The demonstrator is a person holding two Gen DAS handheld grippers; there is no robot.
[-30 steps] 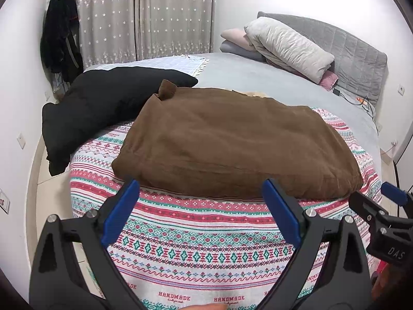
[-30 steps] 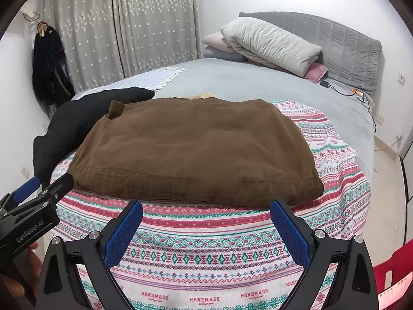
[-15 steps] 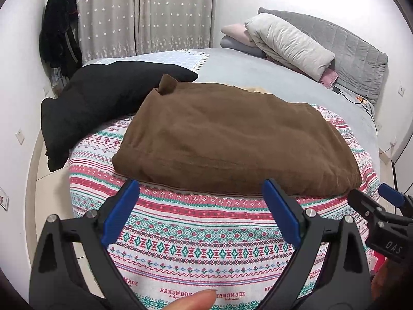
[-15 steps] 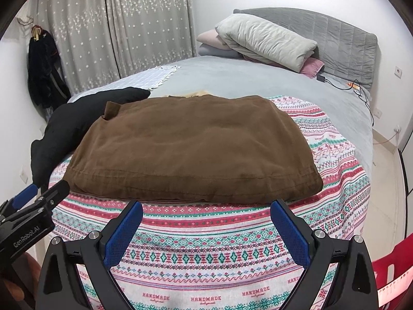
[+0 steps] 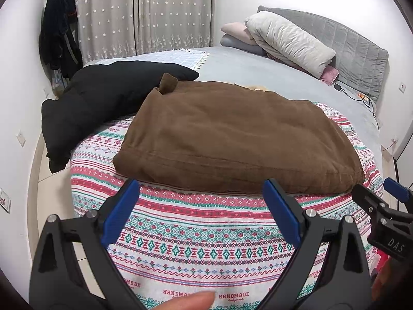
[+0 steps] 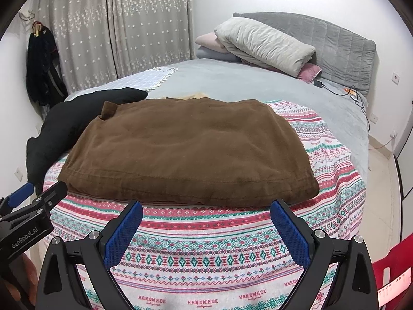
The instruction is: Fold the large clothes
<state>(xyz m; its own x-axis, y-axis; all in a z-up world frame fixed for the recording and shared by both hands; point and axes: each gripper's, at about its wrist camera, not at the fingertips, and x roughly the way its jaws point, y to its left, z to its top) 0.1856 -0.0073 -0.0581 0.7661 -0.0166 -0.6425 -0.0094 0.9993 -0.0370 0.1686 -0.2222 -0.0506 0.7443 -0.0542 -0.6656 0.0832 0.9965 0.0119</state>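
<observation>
Both spread wide, gripping nothing: left tool [image 5: 201, 202], right tool [image 6: 206, 222]. Straight ahead, brown garment [image 6: 185, 149], long axis crosswise, near hem about equally close to both.

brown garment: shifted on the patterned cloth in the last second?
No. The brown garment lies on the same stripes of the patterned cloth, with its tab corner beside the black garment as before. Only the cameras drifted slightly.

Both wrist cams at bed foot, facing headboard [image 5: 356, 44], near level, sharing brown garment [image 6: 185, 149], left cam further left
</observation>
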